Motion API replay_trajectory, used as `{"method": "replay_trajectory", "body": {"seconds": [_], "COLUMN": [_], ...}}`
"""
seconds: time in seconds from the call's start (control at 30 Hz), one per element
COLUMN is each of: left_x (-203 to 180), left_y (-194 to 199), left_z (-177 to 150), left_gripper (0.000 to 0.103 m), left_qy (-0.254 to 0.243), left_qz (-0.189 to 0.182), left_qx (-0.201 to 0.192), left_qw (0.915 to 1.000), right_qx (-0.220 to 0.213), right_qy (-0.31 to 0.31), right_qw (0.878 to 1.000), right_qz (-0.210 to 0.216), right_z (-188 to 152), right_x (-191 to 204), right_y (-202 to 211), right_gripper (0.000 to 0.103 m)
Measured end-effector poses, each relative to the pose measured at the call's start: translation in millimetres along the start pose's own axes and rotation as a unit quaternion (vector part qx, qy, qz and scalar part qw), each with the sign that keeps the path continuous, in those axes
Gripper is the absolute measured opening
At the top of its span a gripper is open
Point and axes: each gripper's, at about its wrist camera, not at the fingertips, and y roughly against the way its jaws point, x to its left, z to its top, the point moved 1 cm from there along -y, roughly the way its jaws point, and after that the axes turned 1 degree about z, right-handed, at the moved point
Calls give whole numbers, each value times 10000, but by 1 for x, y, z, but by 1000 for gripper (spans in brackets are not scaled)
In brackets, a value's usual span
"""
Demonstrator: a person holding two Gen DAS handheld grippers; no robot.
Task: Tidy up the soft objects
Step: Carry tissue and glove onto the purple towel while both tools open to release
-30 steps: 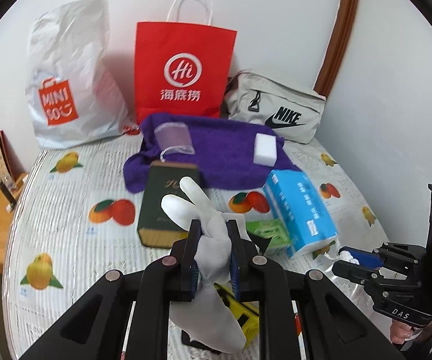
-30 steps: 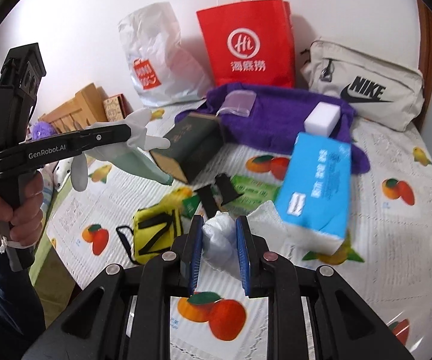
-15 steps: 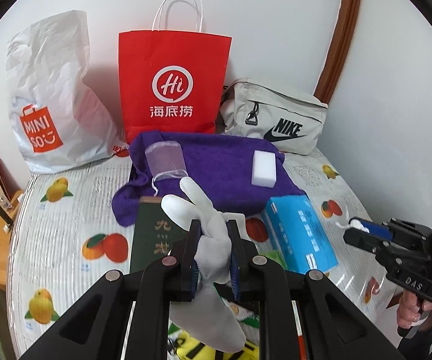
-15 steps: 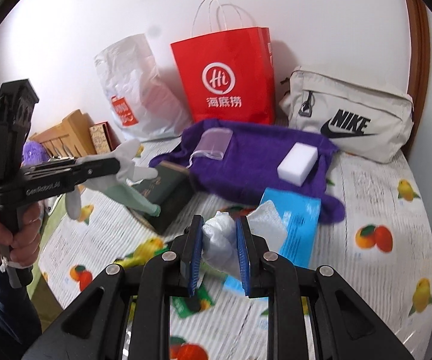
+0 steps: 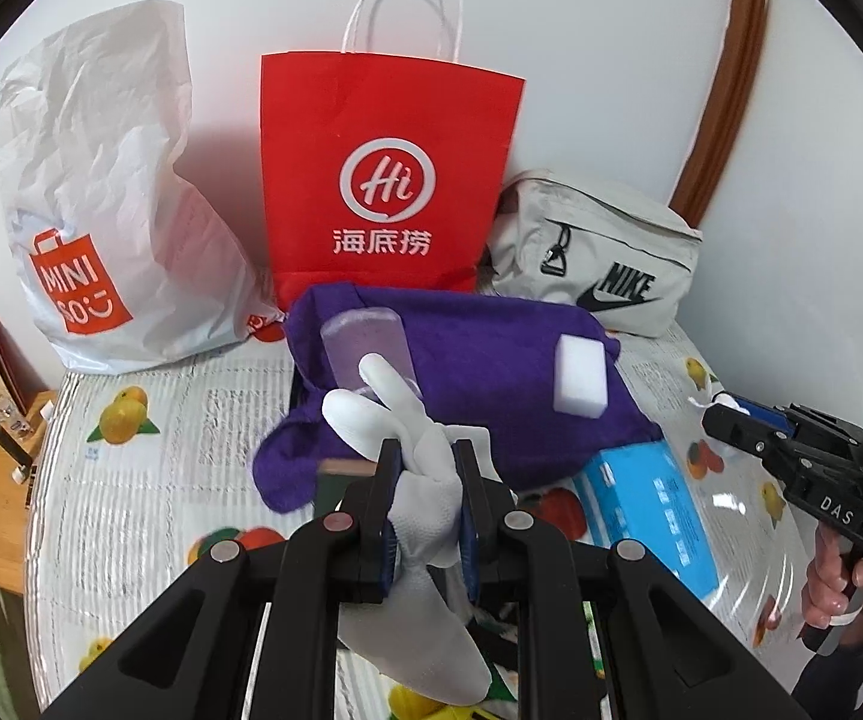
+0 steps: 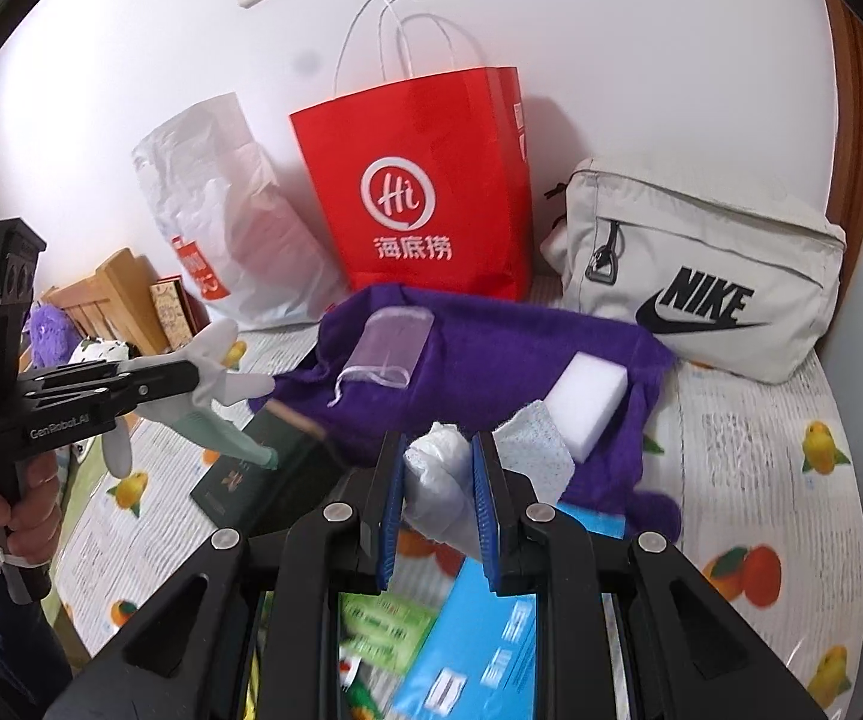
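My left tool (image 5: 425, 474) clamps a white fabric glove (image 5: 407, 468); my right tool (image 6: 436, 480) pinches a white tissue wad (image 6: 440, 480). Just beyond both lie a purple fleece towel (image 5: 479, 360), then a red paper bag (image 5: 386, 174).

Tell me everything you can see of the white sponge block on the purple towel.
The white sponge block is a plain rectangular foam brick with clean edges and no wrapper or print. It lies flat near the right-hand end of the rumpled purple towel, touching only the towel. In the right wrist view, the white wad in the right gripper overlaps its near corner; contact there cannot be told. Neither gripper holds it.
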Motion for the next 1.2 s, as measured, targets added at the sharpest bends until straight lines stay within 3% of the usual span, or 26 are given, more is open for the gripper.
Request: {"method": "replay_trajectory", "body": {"seconds": [0.3, 0.73, 1.0, 1.2], "left_x": [15, 16, 15, 15], "left_y": [-32, -88, -122, -152], "left_z": [23, 50, 63, 54], "left_gripper": [16, 16, 16, 16], "left_qy": [142, 67, 18, 142], "left_qz": [123, 47, -40, -281], "left_qx": [105, 342, 554, 829], "left_qw": [9998, 9994, 9985, 9961], "right_qx": [64, 789, 977, 1224], "right_qy": [67, 68, 138, 95], "right_qw": [9999, 9962, 9942, 9917], "right_qz": [-85, -356, -437, -374], "right_z": [29, 29, 28, 22], "right_x": [-17, -42, -47, -50], "right_y": [-39, -118, -134, -141], "right_gripper": [22, 22, 22, 22]}}
